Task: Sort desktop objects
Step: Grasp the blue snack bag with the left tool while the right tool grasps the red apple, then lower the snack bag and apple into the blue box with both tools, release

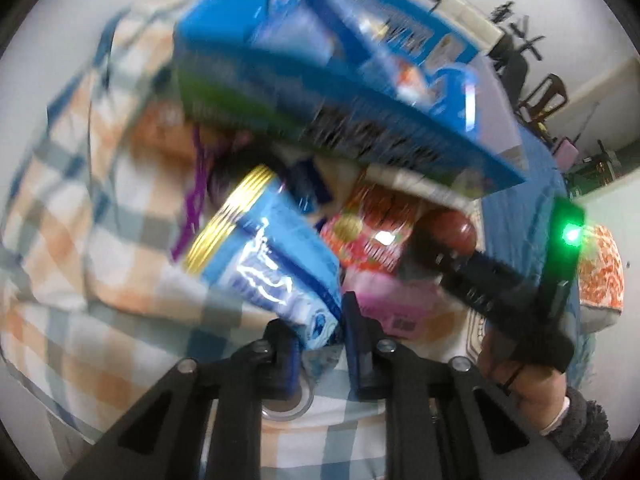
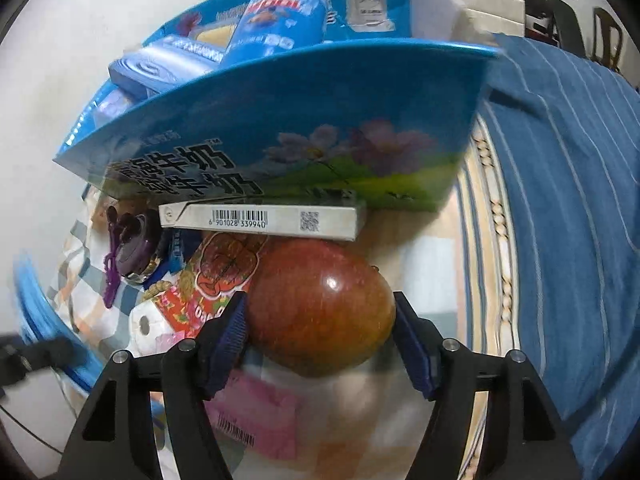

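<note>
My left gripper (image 1: pixel 320 344) is shut on a blue snack bag with a gold edge (image 1: pixel 272 256), held above the checked cloth. My right gripper (image 2: pixel 320 320) has its jaws around a red apple (image 2: pixel 316 308), both pads touching its sides; the apple rests on the cloth. In the left wrist view the apple (image 1: pixel 452 228) shows ahead with the right gripper (image 1: pixel 500 276) on it. A big blue milk carton box (image 2: pixel 280 128) stands just behind, holding a blue can (image 2: pixel 280 16) and blue packs. The same box (image 1: pixel 320 76) fills the top of the left view.
A long white box with a barcode (image 2: pixel 260 220), a red snack pack (image 2: pixel 216 272), a pink pack (image 2: pixel 252 412), a purple item (image 2: pixel 132 248) and a white packet lie on the checked cloth (image 1: pixel 80 240). Blue striped bedding (image 2: pixel 568 200) lies to the right.
</note>
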Demonstrator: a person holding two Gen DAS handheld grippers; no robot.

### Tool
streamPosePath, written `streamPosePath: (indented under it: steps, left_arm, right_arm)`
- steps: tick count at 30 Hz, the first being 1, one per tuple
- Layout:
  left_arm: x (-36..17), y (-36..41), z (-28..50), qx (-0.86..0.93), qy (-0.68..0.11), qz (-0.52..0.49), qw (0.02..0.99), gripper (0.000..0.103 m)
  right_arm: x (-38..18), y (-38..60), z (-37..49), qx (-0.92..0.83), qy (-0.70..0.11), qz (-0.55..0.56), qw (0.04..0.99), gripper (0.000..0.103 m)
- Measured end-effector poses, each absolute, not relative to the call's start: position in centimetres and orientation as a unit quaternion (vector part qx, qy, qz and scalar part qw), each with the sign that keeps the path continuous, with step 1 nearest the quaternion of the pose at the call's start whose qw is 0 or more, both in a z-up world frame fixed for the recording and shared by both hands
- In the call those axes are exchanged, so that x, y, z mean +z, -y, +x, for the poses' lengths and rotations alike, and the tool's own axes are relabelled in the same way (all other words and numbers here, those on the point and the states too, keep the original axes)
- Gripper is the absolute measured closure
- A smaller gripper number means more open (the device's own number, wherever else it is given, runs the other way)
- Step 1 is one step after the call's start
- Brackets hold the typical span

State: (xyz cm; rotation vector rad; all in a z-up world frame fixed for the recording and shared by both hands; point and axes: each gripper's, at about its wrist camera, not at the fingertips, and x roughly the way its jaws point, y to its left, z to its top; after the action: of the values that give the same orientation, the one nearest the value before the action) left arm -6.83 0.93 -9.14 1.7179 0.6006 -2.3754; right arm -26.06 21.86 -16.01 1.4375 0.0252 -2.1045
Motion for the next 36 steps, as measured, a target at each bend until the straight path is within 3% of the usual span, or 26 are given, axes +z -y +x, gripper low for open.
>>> streamPosePath:
  steps: [9,19,26,36]
  left_arm:
    - [-0.9,-1.2,-8.4,-0.843,-0.17,0.509,0.038,0.086]
    - [5.4,2.2,-17.4,-0.886,-0.19,0.422,0.031,0.086]
    - [4.4,3.4,-26.5,-0.896,-0.19,0.401,0.04,0.086]
    - [-4.1,2.3,-33.6,-0.867,-0.132,0.479,0.032,0.086]
  right_arm:
    - [-9.3,-26.1,-24.0,-0.813,0.039,0.481,0.325,0.032]
    - [-2.1,-25.3,-28.9,-0.85,0.062,0.411,0.323,0.032]
    - [-1.9,-23.0,-34.8,-0.862,0.076,0.409,0.289,0.032]
    - [-4.8,-19.3,-40.1,-0.857,0.052,0.446,0.253,0.032]
